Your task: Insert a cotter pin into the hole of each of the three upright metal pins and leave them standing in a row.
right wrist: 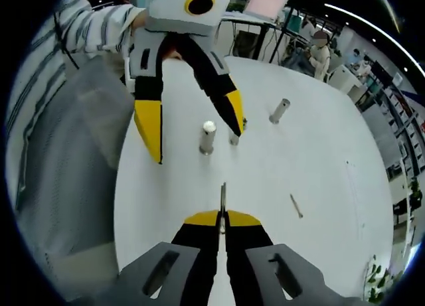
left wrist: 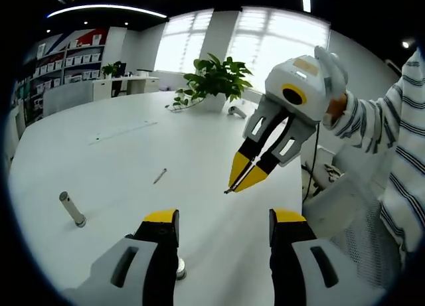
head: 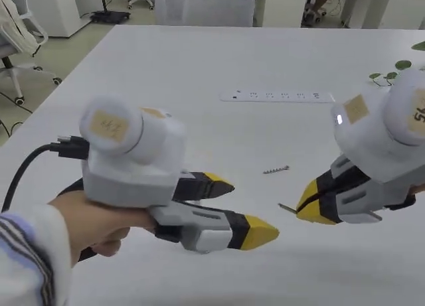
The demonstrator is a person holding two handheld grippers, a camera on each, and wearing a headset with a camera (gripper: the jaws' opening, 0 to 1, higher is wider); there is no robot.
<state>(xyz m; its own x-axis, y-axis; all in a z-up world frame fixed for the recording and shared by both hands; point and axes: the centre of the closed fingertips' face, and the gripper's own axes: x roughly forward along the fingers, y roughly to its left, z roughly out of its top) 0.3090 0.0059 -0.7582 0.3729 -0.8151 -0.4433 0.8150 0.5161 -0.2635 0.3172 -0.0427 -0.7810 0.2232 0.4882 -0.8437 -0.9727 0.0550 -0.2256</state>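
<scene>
My right gripper (right wrist: 222, 221) is shut on a thin cotter pin (right wrist: 223, 201) that sticks out ahead of its tips. It also shows at the right of the head view (head: 307, 210) and in the left gripper view (left wrist: 240, 182). My left gripper (head: 251, 210) is open and holds nothing, its yellow tips (left wrist: 224, 221) spread wide. Three metal pins stand under and beyond it: one (right wrist: 208, 137) between its jaws, one (right wrist: 234, 137) partly behind a jaw, one (right wrist: 279, 110) farther off. A spare cotter pin (head: 276, 169) lies loose on the white table (head: 199, 74).
A white power strip (head: 277, 96) lies across the far middle of the table. A potted plant (left wrist: 212, 77) stands at the table's far right edge. Office chairs and desks stand beyond the table. A striped sleeve (head: 26, 259) shows at the lower left.
</scene>
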